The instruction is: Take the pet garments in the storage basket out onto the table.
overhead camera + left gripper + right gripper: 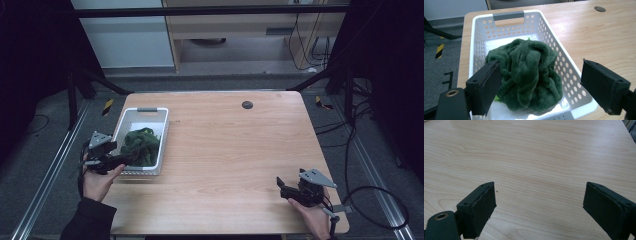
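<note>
Green fleece towel sits bunched in the white perforated basket at the left side of the tabletop. Left tongs hover just at the basket's near end, jaws wide apart, straddling the bundle without touching it. Right tongs idle over bare wood near the right front corner, jaws also apart.

Looks like a pick-out. Best bet: drop straight onto the top fold, bite deep into the plush, not a loose edge. Lift vertically so the cloth clears the rim. Light basket may drag along; right tongs could pin it.
</note>
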A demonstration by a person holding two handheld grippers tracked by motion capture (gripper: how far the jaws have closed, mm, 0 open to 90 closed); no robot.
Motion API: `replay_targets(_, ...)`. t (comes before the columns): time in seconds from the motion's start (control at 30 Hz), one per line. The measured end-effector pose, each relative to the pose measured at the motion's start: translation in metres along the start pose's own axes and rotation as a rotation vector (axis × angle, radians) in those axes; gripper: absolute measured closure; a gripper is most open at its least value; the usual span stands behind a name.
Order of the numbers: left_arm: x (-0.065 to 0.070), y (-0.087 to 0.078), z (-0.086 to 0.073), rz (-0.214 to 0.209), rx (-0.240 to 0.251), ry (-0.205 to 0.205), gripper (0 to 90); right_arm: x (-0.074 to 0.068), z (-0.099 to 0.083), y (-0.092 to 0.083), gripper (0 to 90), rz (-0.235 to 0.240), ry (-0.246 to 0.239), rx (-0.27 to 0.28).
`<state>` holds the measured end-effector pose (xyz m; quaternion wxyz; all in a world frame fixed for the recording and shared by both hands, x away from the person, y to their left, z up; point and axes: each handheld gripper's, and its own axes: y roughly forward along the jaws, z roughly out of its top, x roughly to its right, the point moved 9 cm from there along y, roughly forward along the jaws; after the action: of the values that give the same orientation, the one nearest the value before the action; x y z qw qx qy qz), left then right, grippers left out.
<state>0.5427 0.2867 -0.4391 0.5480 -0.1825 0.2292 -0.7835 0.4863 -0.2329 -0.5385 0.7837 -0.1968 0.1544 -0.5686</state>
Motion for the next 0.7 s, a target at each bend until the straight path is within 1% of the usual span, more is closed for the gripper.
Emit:
replay_targets(0.17, -0.002, 0.003, 0.003, 0.001, -0.019, 0.007, 15.6, -0.001, 0.0, 0.0, 10.9, 0.006, 0.004, -0.004)
replay_targets(0.23, -0.003, 0.004, 0.004, -0.001, -0.024, 0.001, 15.5, 0.0, 0.0, 0.001, 10.9, 0.002, -0.004, -0.004)
replay_targets(0.37, -0.003, 0.008, 0.006, -0.006, -0.05, 0.012, 15.4, 0.0, -0.001, 0.001, 10.8, 0.004, -0.004, -0.01)
replay_targets(0.4, -0.004, 0.009, 0.006, -0.005, -0.056, 0.016, 15.4, -0.001, -0.001, 0.001, 10.6, 0.008, 0.002, -0.014)
replay_targets(0.47, -0.006, 0.011, 0.008, -0.001, -0.068, 0.02, 15.3, -0.001, -0.001, 0.002, 10.5, 0.007, -0.001, -0.014)
replay_targets(0.7, -0.007, 0.019, 0.009, -0.01, -0.092, 0.018, 15.4, -0.001, -0.002, 0.002, 10.2, 0.008, 0.001, -0.016)
